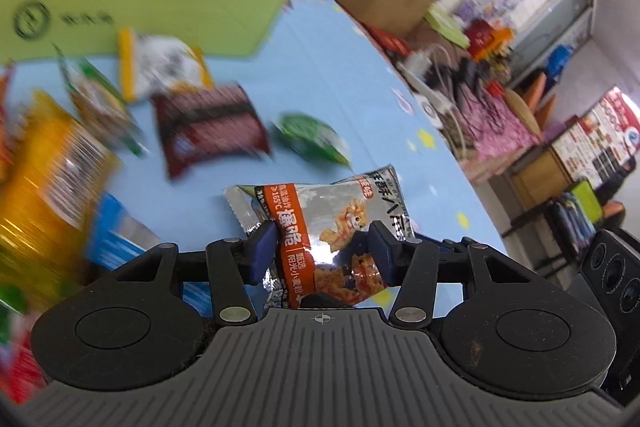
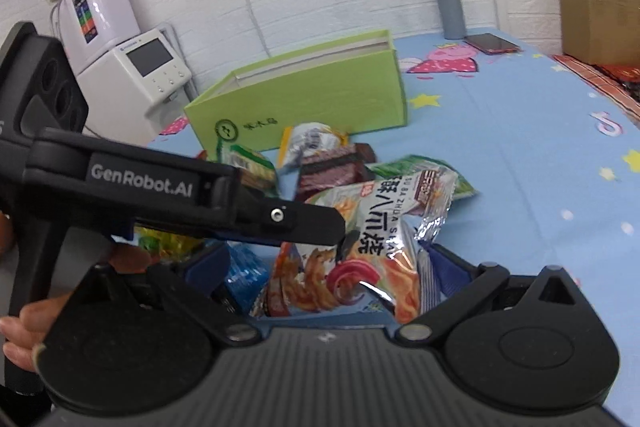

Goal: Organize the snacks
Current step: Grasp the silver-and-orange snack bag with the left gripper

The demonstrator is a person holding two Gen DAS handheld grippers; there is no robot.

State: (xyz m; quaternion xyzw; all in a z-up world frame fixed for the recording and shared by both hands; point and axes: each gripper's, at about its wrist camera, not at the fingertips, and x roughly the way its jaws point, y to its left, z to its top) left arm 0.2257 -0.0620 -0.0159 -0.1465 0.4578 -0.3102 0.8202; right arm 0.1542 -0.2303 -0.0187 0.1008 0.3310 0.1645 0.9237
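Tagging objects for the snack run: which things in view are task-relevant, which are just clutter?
Job:
silver snack packet, pinched in left claw
loose snacks pile
green box

Lying about:
grey bottle
phone
cardboard box
white appliance

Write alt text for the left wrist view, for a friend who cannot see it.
The left tool pinches a silver and orange snack packet between its two blue pads, above a light blue table. Further off, blurred, lie more snack packets and an open green box.
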